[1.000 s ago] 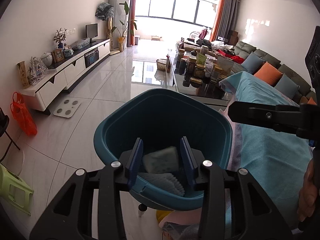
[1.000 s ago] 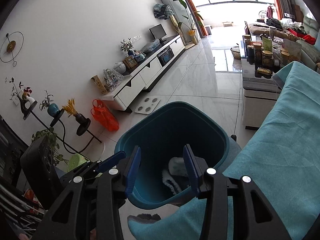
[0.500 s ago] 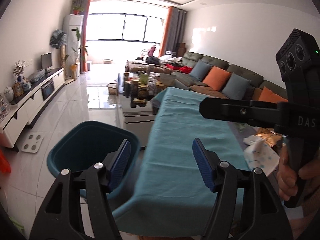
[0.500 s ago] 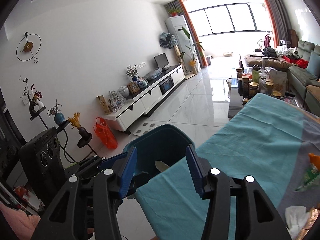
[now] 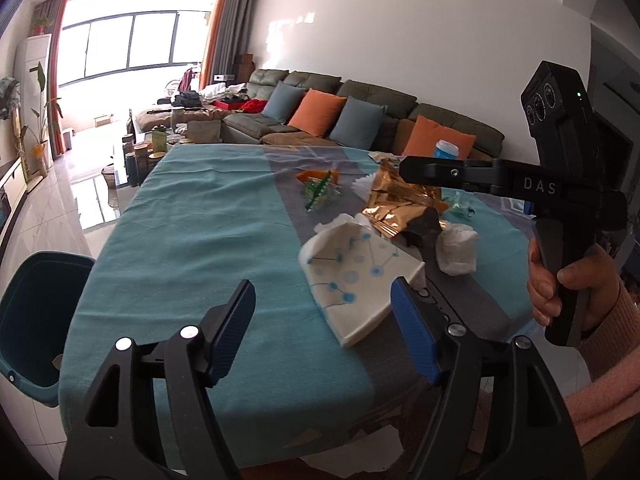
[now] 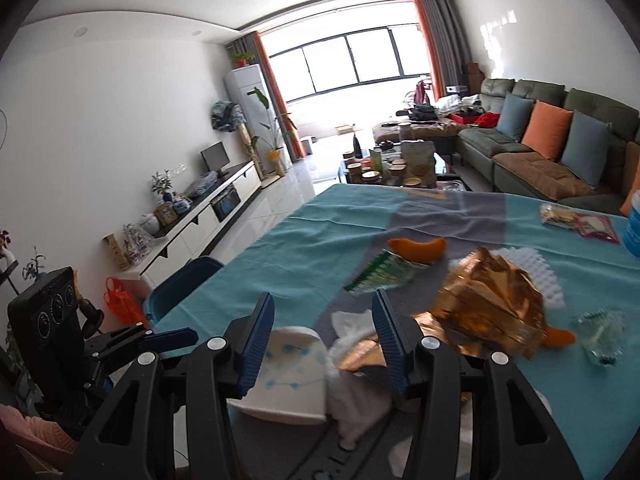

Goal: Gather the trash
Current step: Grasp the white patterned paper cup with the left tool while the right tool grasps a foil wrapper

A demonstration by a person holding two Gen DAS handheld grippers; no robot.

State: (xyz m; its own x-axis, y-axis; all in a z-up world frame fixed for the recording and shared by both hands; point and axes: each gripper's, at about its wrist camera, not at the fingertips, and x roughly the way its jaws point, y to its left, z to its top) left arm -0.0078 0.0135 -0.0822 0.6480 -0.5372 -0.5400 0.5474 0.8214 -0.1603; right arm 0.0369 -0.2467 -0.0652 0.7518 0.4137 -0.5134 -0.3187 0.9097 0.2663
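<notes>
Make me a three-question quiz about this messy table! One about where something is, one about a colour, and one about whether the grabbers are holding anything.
1. Where is the teal trash bin?
A. On the floor beside the table
B. On the table
C. On the sofa

2. What colour is the big crumpled foil wrapper?
A. Blue
B. Gold
C. Pink

3. What is between the left gripper fingers?
A. A tissue
B. A bottle
C. Nothing

Answers:
1. A: the bin stands low past the tablecloth edge.
2. B: the wrapper shines gold.
3. C: its jaws are opening with only cloth beyond them; the white dotted packet lies ahead, untouched.
</notes>
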